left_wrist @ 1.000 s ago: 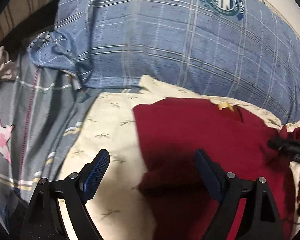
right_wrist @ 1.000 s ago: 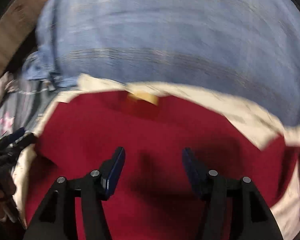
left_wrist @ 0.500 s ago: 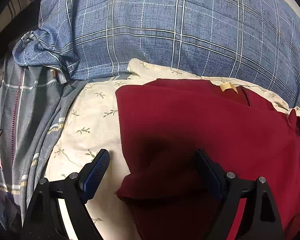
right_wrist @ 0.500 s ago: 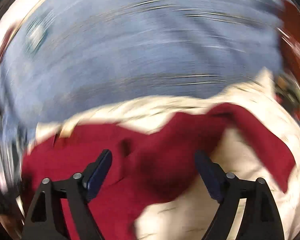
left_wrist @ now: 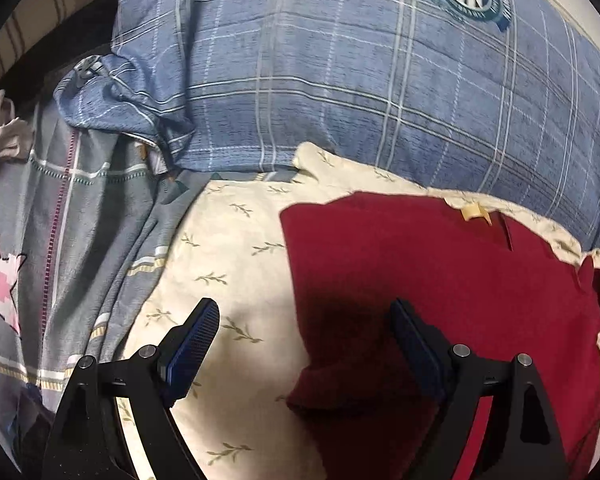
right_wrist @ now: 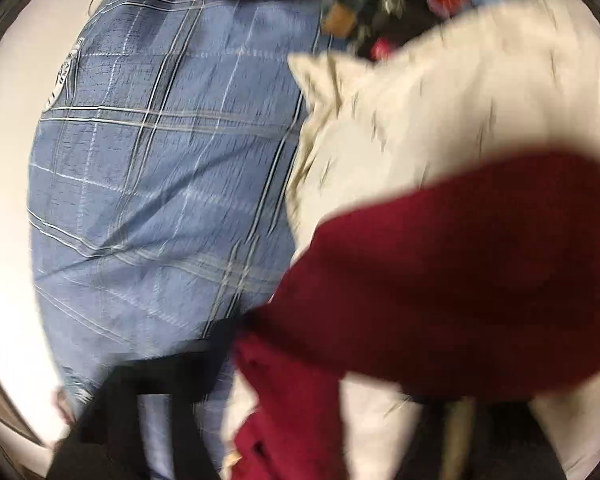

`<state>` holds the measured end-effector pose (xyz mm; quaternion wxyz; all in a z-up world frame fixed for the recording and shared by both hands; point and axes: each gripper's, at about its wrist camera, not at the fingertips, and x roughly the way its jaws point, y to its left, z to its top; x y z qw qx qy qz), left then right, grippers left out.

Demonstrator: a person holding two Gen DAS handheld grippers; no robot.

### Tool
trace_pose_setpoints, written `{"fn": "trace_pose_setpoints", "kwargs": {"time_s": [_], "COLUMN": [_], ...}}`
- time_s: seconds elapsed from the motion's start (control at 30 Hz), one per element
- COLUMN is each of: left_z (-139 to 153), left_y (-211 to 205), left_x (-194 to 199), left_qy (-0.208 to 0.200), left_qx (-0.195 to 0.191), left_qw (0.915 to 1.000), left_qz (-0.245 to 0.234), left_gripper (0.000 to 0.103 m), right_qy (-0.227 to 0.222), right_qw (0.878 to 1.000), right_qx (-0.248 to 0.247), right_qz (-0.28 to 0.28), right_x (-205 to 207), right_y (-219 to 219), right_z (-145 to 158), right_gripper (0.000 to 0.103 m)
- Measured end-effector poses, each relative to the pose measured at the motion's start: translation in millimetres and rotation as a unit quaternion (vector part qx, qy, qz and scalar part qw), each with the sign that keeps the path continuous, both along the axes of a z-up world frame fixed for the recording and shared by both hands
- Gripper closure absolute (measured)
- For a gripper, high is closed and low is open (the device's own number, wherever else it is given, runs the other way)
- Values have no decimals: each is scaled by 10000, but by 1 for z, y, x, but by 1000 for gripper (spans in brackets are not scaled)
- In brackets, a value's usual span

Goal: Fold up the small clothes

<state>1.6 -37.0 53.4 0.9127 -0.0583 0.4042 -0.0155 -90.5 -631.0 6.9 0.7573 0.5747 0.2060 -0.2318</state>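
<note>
Red garment (left_wrist: 440, 280) on cream sheet (left_wrist: 228, 248), edge between open left claw (left_wrist: 304, 340) fingers

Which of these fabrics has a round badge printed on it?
The blue plaid pillow; its teal round crest sits near its top corner. The others show none.

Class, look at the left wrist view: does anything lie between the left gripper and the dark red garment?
Nothing visible does. The left gripper hangs open over the red garment, whose left edge lies between its fingers on the cream cloth.
</note>
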Motion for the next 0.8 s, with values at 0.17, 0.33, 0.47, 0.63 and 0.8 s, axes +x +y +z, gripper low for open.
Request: {"fn": "trace_pose_setpoints", "kwargs": {"time_s": [0.17,0.33,0.47,0.63,0.8], "left_z": [9,12,12,9,10], "left_y": [12,28,39,43,37], "left_x": [-3,-6,-6,-1,1], "left_qy": [-185,-268,-269,-231,-214], "left_qx": [-154,-421,-684,-782,-810], "left_qw": [9995,9979,9962,9957,9961], "left_qz": [199,412,477,436,276], "left_gripper": [16,16,16,16,16], "right_qy": [281,-124,-353,122,769], "right_qw": [9832,9315,8660,7805,7367], "right_qx": [-1680,-2912,-3353,-3373,-3063], "right_qz": [660,2176,3693,5262,5980], "right_x": [-2,21,59,86,80], "right_y": [23,118,236,364,393], "right_z": [69,144,154,79,18], "right_gripper": [92,92,91,82,57]}}
